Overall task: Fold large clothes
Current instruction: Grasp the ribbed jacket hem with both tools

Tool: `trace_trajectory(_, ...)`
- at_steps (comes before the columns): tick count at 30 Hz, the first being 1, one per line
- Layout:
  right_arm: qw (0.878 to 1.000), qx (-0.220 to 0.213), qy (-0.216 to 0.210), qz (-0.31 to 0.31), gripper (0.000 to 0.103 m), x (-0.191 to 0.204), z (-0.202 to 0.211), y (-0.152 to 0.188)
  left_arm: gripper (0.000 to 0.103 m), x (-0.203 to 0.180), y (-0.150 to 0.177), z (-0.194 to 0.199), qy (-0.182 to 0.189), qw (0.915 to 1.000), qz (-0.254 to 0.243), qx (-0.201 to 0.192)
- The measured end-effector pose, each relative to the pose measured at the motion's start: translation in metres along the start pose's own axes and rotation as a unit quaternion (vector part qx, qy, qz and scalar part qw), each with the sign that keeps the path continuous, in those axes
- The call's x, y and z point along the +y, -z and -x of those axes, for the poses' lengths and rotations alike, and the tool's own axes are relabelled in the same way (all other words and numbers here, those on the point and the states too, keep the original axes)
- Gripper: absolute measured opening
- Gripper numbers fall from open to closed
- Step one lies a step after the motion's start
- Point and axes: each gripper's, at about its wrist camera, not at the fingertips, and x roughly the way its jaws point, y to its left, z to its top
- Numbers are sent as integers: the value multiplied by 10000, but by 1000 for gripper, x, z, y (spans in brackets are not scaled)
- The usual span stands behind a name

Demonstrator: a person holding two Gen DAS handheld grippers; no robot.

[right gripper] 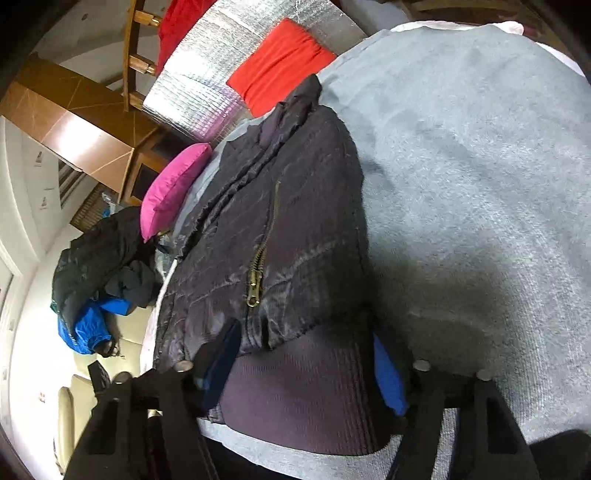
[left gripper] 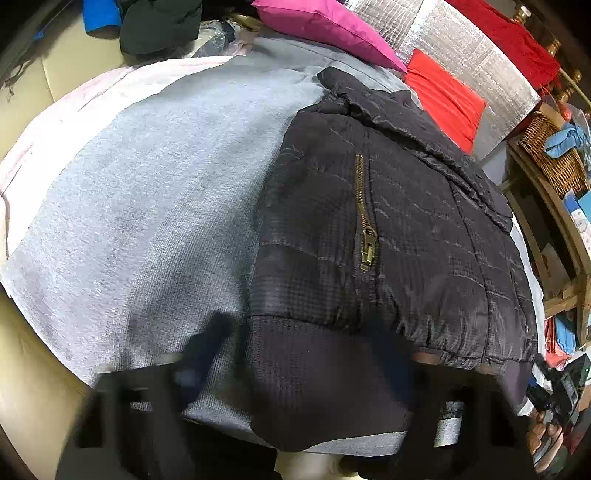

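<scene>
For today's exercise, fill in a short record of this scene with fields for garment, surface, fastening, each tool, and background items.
garment: dark quilted jacket with a ribbed hem, lying flat
surface: grey blanket spread beneath the jacket
fastening: brass zipper, pull towards the hem
left tool: fingers either side of the ribbed hem; grip unclear through blur
right tool: blue-padded fingers astride the same hem; pad contact unclear
background: pink cushion, red cushion, wicker basket

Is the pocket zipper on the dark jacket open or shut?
Shut. On the jacket, the brass zipper teeth are meshed along the whole visible length, with the pull hanging at the lower end.
</scene>
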Motion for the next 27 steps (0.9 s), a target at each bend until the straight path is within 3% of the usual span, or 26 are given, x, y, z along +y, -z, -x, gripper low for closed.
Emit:
trace_trajectory(1, 9999, 32, 98, 0, 43, 0, -1, 1, 47, -2, 1, -2, 2, 10000, -41, 74)
trace_trajectory(2, 9998, 61, 185, -12, 39, -1, -2, 2, 47, -3, 1, -2, -39, 10000, -56, 47)
trace_trajectory(6, 9996, 84, 264, -19, 39, 0, -1, 4, 47, -1, 1, -2, 33, 10000, 25, 65)
trace_trajectory(11, 9996, 107, 196, -160, 39, -3, 2, 6, 58, 4, 2, -5, 174, 9995, 220, 127)
trace_trajectory(16, 9994, 186, 274, -100, 39, -2, 0, 8, 57, 0, 3, -6, 95, 9999, 102, 96)
trace_trajectory(17, 9993, 194, 296, -69, 39, -2, 0, 8, 48, -1, 2, -6, 99, 9999, 73, 102)
trace_trajectory(18, 9992, 214, 331, -21, 39, -1, -1, 8, 46, -3, 1, -7, 96, 9999, 40, 107)
trace_trajectory(22, 9977, 440, 490, 131, 14, 4, -4, 7, 19, -7, 2, -1, 37, 9999, -100, 1)
trace_trajectory(27, 9990, 382, 244, 49, 9, 7, 14, 4, 16, 0, 1, 8, 272, 9996, 28, -24)
